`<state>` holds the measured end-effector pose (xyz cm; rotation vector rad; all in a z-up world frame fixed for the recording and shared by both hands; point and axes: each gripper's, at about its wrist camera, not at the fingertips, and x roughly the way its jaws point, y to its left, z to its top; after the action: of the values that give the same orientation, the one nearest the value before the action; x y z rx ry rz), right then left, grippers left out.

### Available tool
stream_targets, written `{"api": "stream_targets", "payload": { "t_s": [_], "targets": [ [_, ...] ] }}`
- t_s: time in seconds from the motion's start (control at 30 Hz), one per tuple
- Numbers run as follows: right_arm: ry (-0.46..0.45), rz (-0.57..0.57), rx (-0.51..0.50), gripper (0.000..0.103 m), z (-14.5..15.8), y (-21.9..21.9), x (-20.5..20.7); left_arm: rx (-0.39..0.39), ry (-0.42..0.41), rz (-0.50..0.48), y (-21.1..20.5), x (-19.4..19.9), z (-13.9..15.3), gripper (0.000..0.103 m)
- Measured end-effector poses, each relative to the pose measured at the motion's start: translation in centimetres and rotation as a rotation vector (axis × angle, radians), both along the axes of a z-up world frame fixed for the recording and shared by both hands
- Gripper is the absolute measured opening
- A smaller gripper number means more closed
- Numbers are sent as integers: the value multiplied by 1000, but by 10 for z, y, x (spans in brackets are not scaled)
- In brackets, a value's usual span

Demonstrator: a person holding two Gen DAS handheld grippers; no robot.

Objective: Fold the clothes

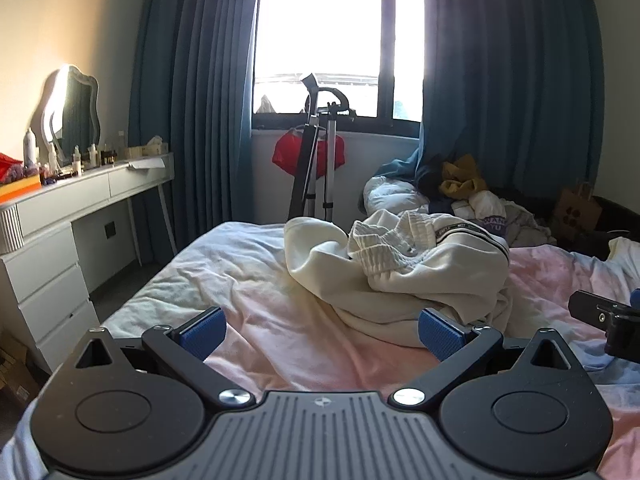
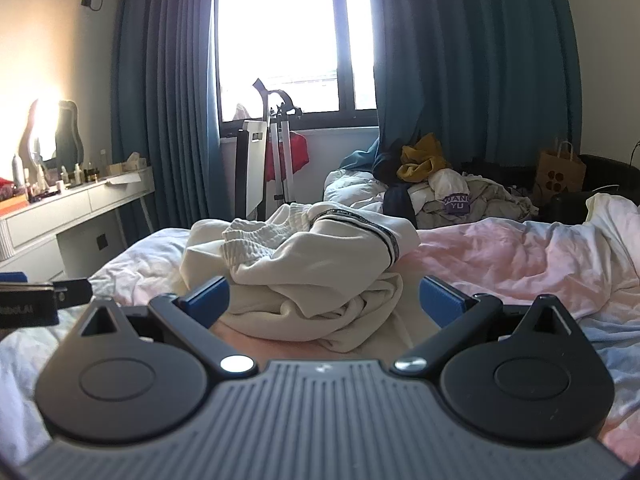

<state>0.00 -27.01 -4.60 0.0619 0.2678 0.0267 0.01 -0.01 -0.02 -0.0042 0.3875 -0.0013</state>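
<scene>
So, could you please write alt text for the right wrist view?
The right claw is open and empty, hovering just short of a crumpled cream garment heaped on a pink-and-white bed. Behind lie a clothes pile, blue curtains and a bright window.

right gripper (image 2: 324,300) spread wide, blue pads (image 2: 208,298) apart, nothing between them; just ahead a crumpled cream garment (image 2: 304,264) heaped on the pink-white bedding (image 2: 520,264); left gripper (image 2: 36,304) poking in at the left edge; clothes pile (image 2: 440,184) beyond, blue curtains (image 2: 460,60) flanking a bright window (image 2: 280,32)
</scene>
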Motion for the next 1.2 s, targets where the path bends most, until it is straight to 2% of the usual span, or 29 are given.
{"api": "stream_targets", "payload": {
  "t_s": [1.0,1.2],
  "targets": [
    [32,8,29,103,-12,-6,8,-45,36,-35,-4,10,-17,103],
    [28,4,-10,103,-15,-1,10,-99,52,-56,-2,16,-27,103]
  ]
}}
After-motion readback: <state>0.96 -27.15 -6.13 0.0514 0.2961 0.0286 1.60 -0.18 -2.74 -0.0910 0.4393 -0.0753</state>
